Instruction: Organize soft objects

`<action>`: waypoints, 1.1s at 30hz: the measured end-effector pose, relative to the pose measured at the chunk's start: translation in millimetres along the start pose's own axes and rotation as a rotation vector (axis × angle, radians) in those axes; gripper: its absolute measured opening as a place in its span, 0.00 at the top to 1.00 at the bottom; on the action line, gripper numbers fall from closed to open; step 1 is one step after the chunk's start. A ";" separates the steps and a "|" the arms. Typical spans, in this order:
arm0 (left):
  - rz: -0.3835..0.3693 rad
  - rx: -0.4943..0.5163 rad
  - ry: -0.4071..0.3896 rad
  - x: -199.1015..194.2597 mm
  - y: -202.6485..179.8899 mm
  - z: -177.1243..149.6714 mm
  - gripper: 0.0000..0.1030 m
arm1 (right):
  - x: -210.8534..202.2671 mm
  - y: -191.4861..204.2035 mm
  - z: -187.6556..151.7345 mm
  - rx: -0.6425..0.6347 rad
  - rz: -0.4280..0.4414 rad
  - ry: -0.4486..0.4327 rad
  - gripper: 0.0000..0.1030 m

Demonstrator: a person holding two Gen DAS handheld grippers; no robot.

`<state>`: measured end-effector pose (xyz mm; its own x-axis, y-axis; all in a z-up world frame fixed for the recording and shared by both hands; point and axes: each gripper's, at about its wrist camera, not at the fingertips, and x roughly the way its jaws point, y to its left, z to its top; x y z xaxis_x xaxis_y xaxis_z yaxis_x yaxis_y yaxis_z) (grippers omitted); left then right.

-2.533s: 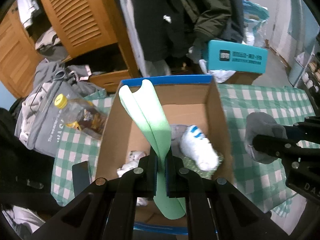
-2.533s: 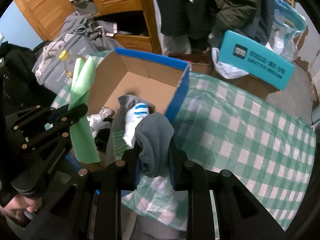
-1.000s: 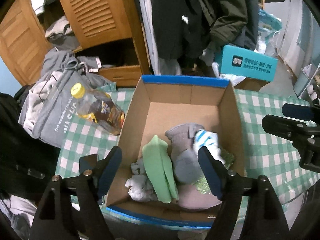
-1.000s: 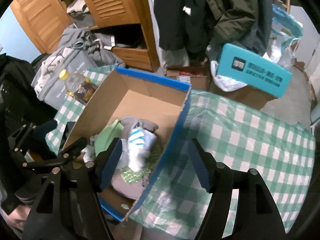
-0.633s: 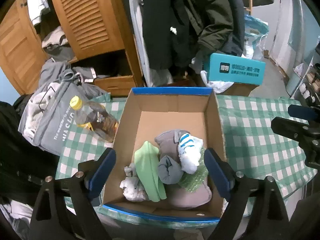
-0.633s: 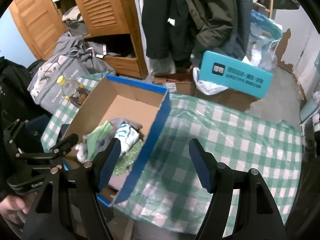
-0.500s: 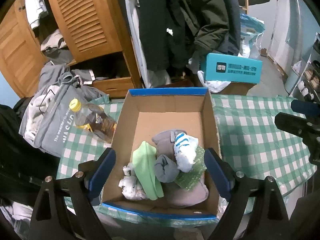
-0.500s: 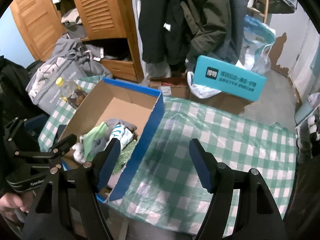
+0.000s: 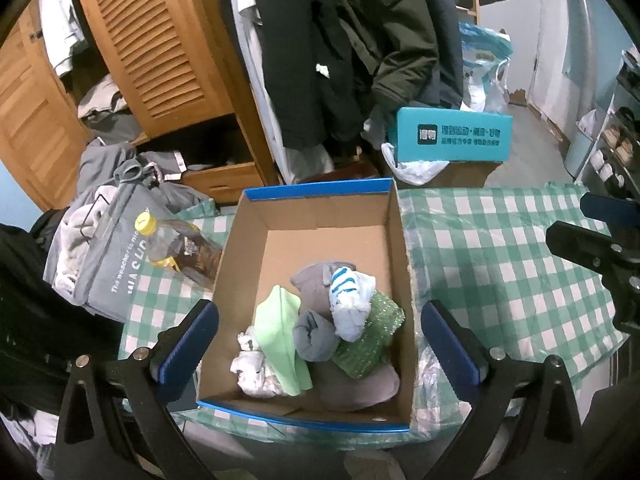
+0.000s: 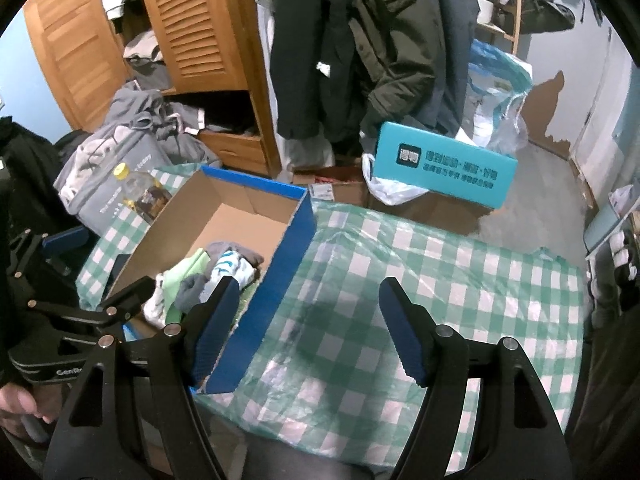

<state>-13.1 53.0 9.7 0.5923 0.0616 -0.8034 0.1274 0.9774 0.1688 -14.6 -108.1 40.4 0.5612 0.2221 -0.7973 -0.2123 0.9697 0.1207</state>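
the checked tablecloth (image 10: 440, 272) lies bare right of the cardboard box (image 10: 296, 240) (its blue wall upright).

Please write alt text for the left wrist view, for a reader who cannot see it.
An open cardboard box on a green checked tablecloth holds a pile of soft items, among them a light green cloth and a blue-striped white sock. The left gripper frames it, jaws wide and empty, having just been opening. A bottle lies beside the box.
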 end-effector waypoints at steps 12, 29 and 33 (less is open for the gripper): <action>0.006 0.026 0.010 1.0 -10.9 1.2 0.01 | 2.3 -13.7 -8.1 0.024 0.005 0.016 0.30; -0.001 0.033 0.016 0.0 -13.5 0.6 0.01 | 2.3 -12.3 -9.9 0.023 0.004 0.019 0.30; 0.000 0.034 0.016 -0.1 -13.8 0.5 0.01 | 2.5 -11.8 -11.0 0.021 0.005 0.020 0.30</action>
<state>-14.5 39.4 7.8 0.5797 0.0651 -0.8122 0.1542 0.9700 0.1878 -19.5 -120.1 30.5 0.5437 0.2255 -0.8084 -0.1980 0.9705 0.1375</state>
